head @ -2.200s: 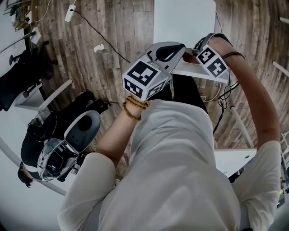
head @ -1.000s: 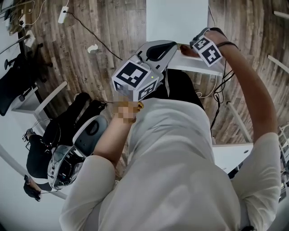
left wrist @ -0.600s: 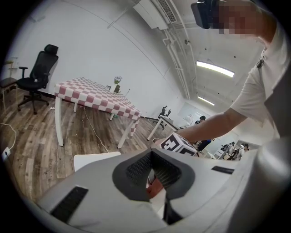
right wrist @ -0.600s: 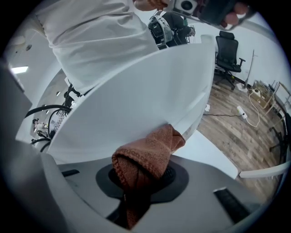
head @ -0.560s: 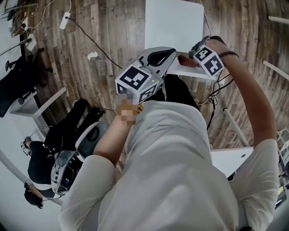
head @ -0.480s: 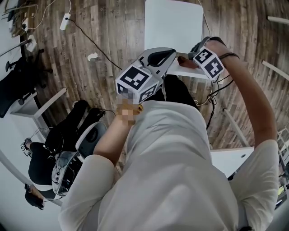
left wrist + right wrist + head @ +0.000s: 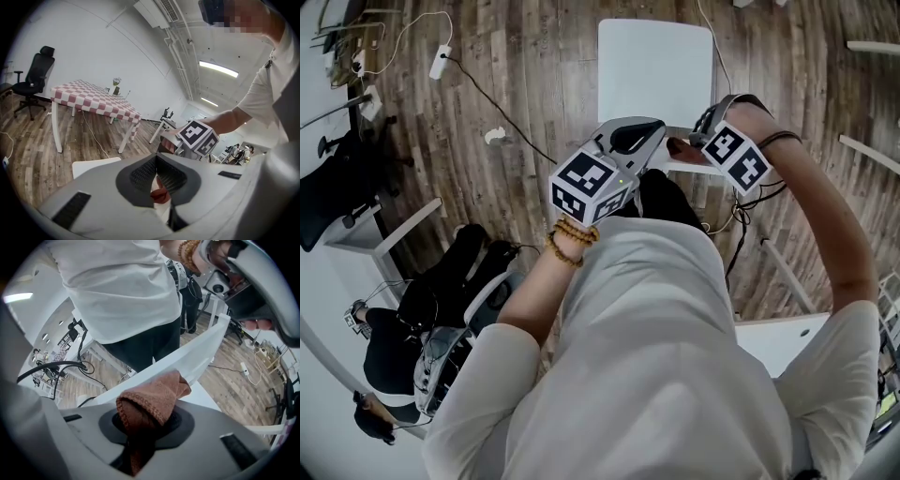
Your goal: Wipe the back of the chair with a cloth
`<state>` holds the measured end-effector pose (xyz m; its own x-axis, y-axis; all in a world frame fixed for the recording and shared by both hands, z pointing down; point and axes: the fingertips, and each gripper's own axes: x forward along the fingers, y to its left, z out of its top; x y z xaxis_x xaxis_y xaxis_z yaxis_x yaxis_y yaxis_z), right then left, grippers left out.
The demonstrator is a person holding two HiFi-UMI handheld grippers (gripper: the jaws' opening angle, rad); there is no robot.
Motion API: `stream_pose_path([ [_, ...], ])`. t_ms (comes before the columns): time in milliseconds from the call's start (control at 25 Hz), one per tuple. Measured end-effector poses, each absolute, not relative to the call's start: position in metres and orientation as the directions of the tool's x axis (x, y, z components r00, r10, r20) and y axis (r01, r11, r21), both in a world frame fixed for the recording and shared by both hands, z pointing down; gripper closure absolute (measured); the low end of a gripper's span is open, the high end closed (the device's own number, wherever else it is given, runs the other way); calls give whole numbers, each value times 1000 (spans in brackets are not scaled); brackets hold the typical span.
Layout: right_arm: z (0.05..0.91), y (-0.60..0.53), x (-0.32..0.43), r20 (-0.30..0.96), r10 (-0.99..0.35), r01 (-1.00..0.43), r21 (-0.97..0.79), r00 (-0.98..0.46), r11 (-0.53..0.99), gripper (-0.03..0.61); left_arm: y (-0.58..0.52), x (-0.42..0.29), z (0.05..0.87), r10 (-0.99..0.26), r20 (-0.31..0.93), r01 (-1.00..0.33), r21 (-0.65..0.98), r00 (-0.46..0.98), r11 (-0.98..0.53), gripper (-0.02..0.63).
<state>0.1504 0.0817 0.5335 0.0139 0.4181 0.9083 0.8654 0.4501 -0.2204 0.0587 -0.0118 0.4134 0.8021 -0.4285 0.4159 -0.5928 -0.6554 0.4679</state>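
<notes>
The person's white shirt (image 7: 656, 356) fills the near part of the head view and hides most of the chair back (image 7: 197, 355), so only its top edge shows there. The right gripper (image 7: 149, 423) has its jaws clamped on a folded red-brown cloth (image 7: 152, 397), whose free end lies against that white edge. Just beside it, the left gripper (image 7: 156, 160) has its jaws together at the tips, gripping nothing. Beyond are the chair seat (image 7: 656, 66) and the plank floor (image 7: 534, 84) with a power strip (image 7: 442, 62).
</notes>
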Motion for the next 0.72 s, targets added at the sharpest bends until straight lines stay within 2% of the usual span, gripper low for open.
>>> stream_pose_path([
  [360,543,84,160,894,447,848,-251,18,468,482,-8,69,420,-406,433,-586,471,805,-659,614],
  [720,590,80,178,883,465,805,-317,58,501,482,-6,74,428,-388,448,-583,482,806,-654,614],
])
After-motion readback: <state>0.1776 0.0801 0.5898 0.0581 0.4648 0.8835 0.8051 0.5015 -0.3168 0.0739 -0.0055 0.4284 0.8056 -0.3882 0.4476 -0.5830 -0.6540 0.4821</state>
